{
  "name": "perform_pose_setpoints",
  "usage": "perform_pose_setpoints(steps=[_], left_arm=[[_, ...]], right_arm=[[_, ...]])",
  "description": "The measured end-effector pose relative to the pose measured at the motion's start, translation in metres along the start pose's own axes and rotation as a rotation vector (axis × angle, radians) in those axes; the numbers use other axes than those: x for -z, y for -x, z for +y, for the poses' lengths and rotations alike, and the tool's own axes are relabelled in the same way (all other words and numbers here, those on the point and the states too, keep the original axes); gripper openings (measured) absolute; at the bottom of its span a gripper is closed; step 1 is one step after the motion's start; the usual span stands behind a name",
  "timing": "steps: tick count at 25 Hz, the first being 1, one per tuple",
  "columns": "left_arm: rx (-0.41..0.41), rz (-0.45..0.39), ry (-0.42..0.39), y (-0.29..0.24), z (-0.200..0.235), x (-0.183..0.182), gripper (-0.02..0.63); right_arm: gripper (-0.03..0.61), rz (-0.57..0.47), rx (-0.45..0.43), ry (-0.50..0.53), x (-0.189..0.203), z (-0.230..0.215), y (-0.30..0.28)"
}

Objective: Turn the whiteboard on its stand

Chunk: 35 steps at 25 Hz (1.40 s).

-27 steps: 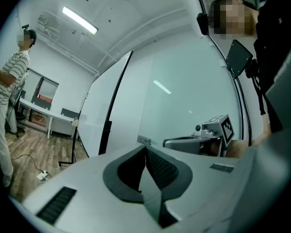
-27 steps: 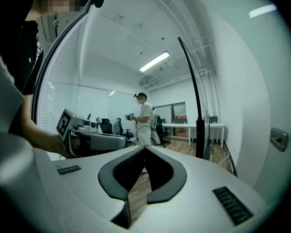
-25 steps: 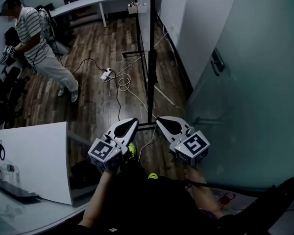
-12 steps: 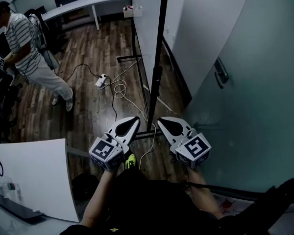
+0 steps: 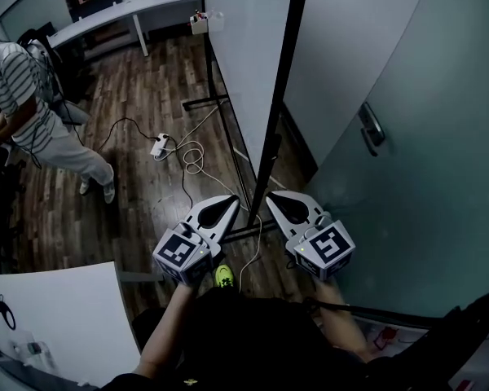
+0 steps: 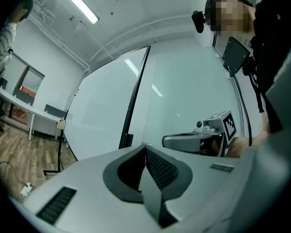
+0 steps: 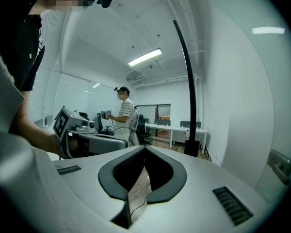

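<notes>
The whiteboard [image 5: 243,51] stands almost edge-on ahead of me, with its black frame post [image 5: 281,104] running down to the stand's foot bar [image 5: 246,233] on the wooden floor. In the left gripper view the whiteboard [image 6: 104,115] and its post [image 6: 134,98] fill the middle. My left gripper [image 5: 231,199] and right gripper [image 5: 269,195] hover side by side just short of the post's lower end, one on each side of it. Both are shut with nothing between their jaws, as the left gripper [image 6: 145,147] and right gripper [image 7: 145,149] show close up. Neither touches the board.
A person in a striped shirt [image 5: 16,96] stands at the far left. A power strip with looped cables [image 5: 159,147] lies on the floor left of the stand. A frosted door with a handle [image 5: 373,129] is close on the right, a white table [image 5: 57,316] at lower left.
The view has shifted: the board and its post now loom larger and lean further right. The person has slid toward the left edge. Both grippers keep their place, shut.
</notes>
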State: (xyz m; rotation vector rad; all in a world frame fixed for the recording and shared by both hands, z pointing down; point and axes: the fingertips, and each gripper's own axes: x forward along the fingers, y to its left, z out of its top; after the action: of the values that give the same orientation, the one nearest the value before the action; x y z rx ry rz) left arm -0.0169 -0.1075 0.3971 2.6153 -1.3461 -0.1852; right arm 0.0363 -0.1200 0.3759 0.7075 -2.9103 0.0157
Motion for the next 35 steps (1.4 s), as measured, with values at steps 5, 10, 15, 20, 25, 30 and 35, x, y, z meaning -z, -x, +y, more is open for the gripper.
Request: perform_pose_setpoints(steps=[5, 10, 15, 20, 25, 30, 35], left_arm=[[0.054, 0.016, 0.007, -0.008, 0.018, 0.000, 0.014], [0.104, 0.023, 0.018, -0.012, 0.036, -0.003, 0.012], [0.117, 0.015, 0.008, -0.013, 0.071, -0.008, 0.014], [0.116, 0.012, 0.018, -0.014, 0.094, -0.011, 0.014], [0.117, 0.018, 0.028, -0.024, 0.105, -0.014, 0.014], [0.118, 0.016, 0.020, -0.034, 0.113, -0.016, 0.014], [0.104, 0.003, 0.021, -0.042, 0.118, -0.021, 0.014]], right_arm=[[-0.006, -0.012, 0.059, -0.003, -0.008, -0.015, -0.017], [-0.005, -0.024, 0.133, 0.028, -0.016, -0.035, -0.032], [-0.003, -0.035, 0.201, 0.055, -0.035, -0.049, -0.048], [0.054, -0.017, 0.292, 0.070, -0.043, -0.075, -0.050], [0.141, -0.015, 0.388, 0.084, -0.055, -0.107, -0.049], [0.226, -0.002, 0.400, 0.079, -0.056, -0.128, -0.060], [0.235, -0.006, 0.373, 0.072, -0.060, -0.140, -0.074]])
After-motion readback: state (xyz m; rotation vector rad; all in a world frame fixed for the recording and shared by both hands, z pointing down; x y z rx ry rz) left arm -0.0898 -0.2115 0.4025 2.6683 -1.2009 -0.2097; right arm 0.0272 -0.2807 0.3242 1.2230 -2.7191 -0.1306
